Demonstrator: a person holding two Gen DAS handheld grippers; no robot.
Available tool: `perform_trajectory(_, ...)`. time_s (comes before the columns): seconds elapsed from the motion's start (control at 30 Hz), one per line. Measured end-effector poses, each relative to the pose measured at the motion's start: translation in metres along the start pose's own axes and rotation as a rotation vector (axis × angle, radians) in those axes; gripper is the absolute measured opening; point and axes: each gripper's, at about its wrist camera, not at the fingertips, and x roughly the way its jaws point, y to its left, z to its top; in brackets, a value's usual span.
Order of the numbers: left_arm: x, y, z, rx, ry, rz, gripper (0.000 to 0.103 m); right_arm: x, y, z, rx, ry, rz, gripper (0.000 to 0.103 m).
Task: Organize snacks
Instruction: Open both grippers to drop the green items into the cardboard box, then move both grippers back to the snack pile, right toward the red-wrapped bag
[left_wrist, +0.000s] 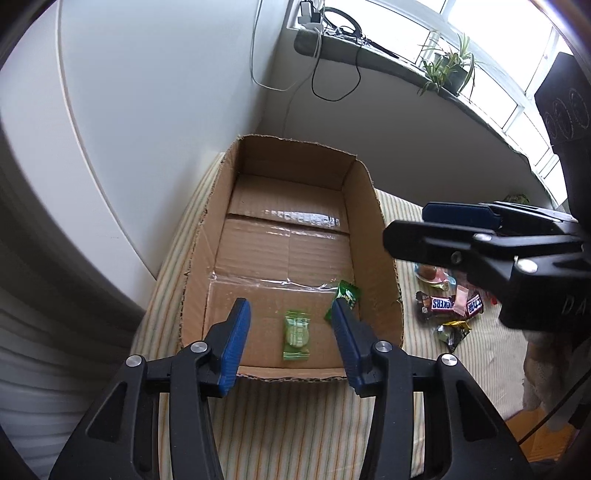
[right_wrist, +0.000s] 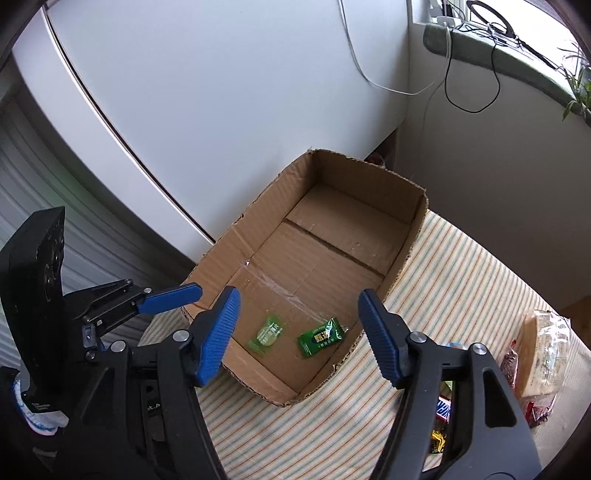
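**Two green snacks in box, both grippers spread and empty**

Two snacks are seen lying on the floor of the cardboard box (left_wrist: 291, 236), at its near end: a pale green round-candy packet (left_wrist: 296, 335) and a darker green wrapper (left_wrist: 345, 297) just beside it, apart from each other. In the right wrist view the same pair is shown from another angle, pale packet (right_wrist: 269, 332) to the left, dark wrapper (right_wrist: 322, 336) to the right, w/ printed characters legible only there.

The loose pile outside the box is shown best by the left wrist view: Snickers bars (left_wrist: 450, 304), a gold-foil piece (left_wrist: 455, 330) and a small pink wrapper (left_wrist: 461, 301), all on the striped cloth (left_wrist: 288, 417) to the right of the box. In the right wrist view that pile is mostly hidden behind a finger; instead a clear-wrapped bread pack (right_wrist: 543, 354) and a dark red bag (right_wrist: 511, 369) are shown at the right edge.

The left gripper (left_wrist: 290, 343) is held over the near wall of the box, jaws spread wide, nothing between them; the pale packet lies below the gap. The right gripper (right_wrist: 299, 332) is likewise spread and empty, angled down toward the near right corner. Each gripper is visible in the other's view, side-on: right (left_wrist: 436, 229), left (right_wrist: 166, 297).

The box rim is ragged, flaps cut off. Its far end sits vs. a white cabinet (right_wrist: 221, 92); most of the box floor is bare cardboard w/ tape seams. Striped cloth is exposed along the near and right sides.
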Motion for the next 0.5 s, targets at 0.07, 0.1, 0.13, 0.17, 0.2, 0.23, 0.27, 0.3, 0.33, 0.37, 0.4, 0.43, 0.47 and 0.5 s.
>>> perform_trajectory(0.07,-0.002,-0.001,0.000,0.007,-0.005,0.005,0.045,-0.003,-0.004,-0.001,0.017,-0.012,0.005,0.069)
perform_trajectory(0.1,-0.004,-0.001,0.000,0.011,-0.009,0.008,0.045,-0.005,-0.006,-0.002,0.025,-0.018,0.011,0.069)
perform_trajectory(0.13,-0.007,-0.002,-0.002,0.016,-0.014,0.012,0.045,-0.007,-0.008,-0.004,0.030,-0.026,0.007,0.069)
perform_trajectory(0.17,-0.008,-0.003,-0.002,0.020,-0.016,0.013,0.045,-0.009,-0.010,-0.005,0.032,-0.032,-0.001,0.069)
perform_trajectory(0.2,-0.009,-0.004,-0.002,0.022,-0.017,0.013,0.045,-0.011,-0.012,-0.007,0.030,-0.036,-0.011,0.069)
perform_trajectory(0.23,-0.010,-0.005,-0.002,0.024,-0.018,0.016,0.045,-0.013,-0.014,-0.010,0.029,-0.035,-0.022,0.069)
perform_trajectory(0.27,-0.011,-0.006,-0.002,0.027,-0.020,0.017,0.045,-0.014,-0.016,-0.012,0.027,-0.033,-0.034,0.069)
perform_trajectory(0.3,-0.011,-0.007,-0.003,0.029,-0.021,0.017,0.045,-0.015,-0.019,-0.015,0.025,-0.032,-0.044,0.069)
perform_trajectory(0.33,-0.012,-0.009,-0.003,0.032,-0.022,0.016,0.045,-0.017,-0.022,-0.018,0.023,-0.035,-0.048,0.069)
perform_trajectory(0.37,-0.012,-0.011,-0.003,0.036,-0.023,0.015,0.045,-0.019,-0.024,-0.021,0.022,-0.040,-0.054,0.069)
perform_trajectory(0.4,-0.012,-0.013,-0.002,0.041,-0.023,0.012,0.045,-0.022,-0.028,-0.026,0.022,-0.048,-0.063,0.069)
perform_trajectory(0.43,-0.012,-0.017,-0.003,0.050,-0.024,0.008,0.045,-0.025,-0.031,-0.030,0.023,-0.057,-0.068,0.069)
perform_trajectory(0.47,-0.012,-0.019,-0.003,0.058,-0.025,0.008,0.045,-0.028,-0.035,-0.034,0.027,-0.064,-0.068,0.069)
perform_trajectory(0.5,-0.012,-0.023,-0.004,0.068,-0.025,0.007,0.045,-0.031,-0.040,-0.039,0.033,-0.064,-0.065,0.069)
